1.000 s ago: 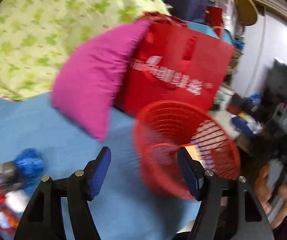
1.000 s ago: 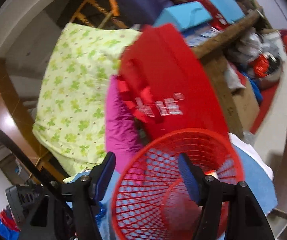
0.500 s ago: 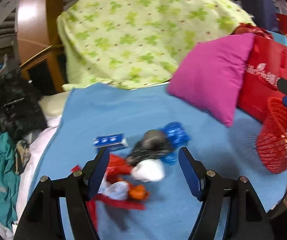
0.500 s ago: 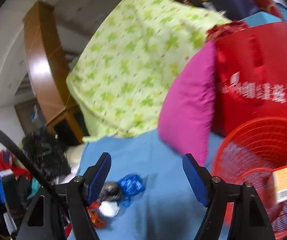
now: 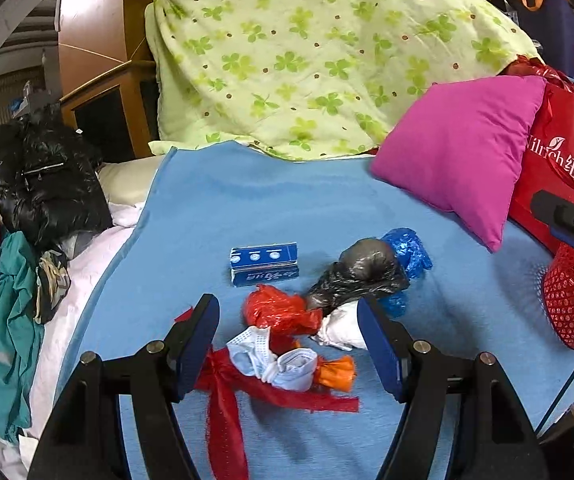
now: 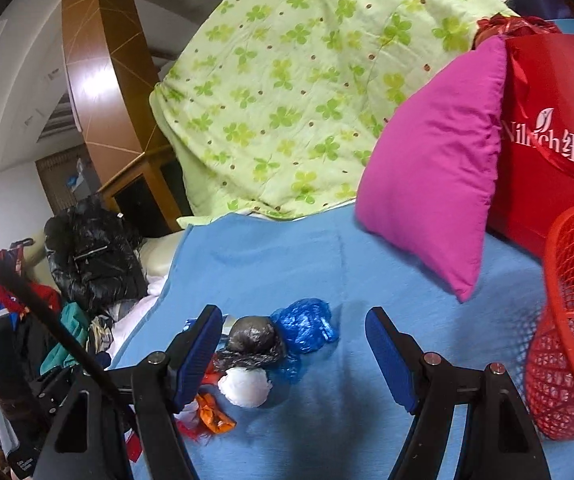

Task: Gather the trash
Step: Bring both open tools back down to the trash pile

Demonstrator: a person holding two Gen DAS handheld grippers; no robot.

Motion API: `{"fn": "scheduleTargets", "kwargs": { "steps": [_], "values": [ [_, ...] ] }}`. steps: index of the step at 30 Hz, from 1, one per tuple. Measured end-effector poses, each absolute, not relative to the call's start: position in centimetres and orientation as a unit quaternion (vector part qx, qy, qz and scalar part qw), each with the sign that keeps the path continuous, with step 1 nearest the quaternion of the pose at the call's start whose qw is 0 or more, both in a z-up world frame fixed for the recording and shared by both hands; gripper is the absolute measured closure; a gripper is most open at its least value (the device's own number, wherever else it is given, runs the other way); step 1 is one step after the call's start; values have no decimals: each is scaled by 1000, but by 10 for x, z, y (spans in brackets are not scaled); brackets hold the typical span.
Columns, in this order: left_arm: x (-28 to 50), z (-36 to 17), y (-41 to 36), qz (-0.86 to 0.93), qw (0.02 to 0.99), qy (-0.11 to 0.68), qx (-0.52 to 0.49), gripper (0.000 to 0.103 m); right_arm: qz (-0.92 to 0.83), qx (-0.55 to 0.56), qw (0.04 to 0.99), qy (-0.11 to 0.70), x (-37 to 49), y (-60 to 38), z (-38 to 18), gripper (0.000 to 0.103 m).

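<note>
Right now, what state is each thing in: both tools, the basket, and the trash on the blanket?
Left tool: open, empty, over the trash pile.
Right tool: open, empty.
Red basket: upright on the blue blanket, something orange inside.
Blue box: closed, lying flat.
Black bag: knotted shut.
Red bag: crumpled.
White wad: balled up.
Face mask: crumpled.

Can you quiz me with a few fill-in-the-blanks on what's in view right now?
1. The trash pile lies on a ____ blanket.
2. The pillow leaning on the red bag is ____.
3. The left gripper is ____, hovering over the pile.
4. The small box beside the pile is ____.

Missing words: blue; pink; open; blue
</note>
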State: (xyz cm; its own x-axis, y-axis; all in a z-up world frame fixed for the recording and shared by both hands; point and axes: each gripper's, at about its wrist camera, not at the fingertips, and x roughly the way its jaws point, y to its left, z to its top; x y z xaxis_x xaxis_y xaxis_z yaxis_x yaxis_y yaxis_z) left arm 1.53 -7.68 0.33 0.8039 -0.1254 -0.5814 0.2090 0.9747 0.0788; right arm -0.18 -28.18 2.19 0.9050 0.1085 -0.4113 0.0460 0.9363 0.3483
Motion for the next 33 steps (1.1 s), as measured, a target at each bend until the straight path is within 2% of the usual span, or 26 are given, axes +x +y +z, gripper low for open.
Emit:
{"fn": "scheduleTargets", "kwargs": {
  "steps": [33],
  "values": [
    [22, -6, -20, -30, 949, 307, 60, 29, 69, 148, 951, 263, 29, -226, 3, 25]
  ]
}}
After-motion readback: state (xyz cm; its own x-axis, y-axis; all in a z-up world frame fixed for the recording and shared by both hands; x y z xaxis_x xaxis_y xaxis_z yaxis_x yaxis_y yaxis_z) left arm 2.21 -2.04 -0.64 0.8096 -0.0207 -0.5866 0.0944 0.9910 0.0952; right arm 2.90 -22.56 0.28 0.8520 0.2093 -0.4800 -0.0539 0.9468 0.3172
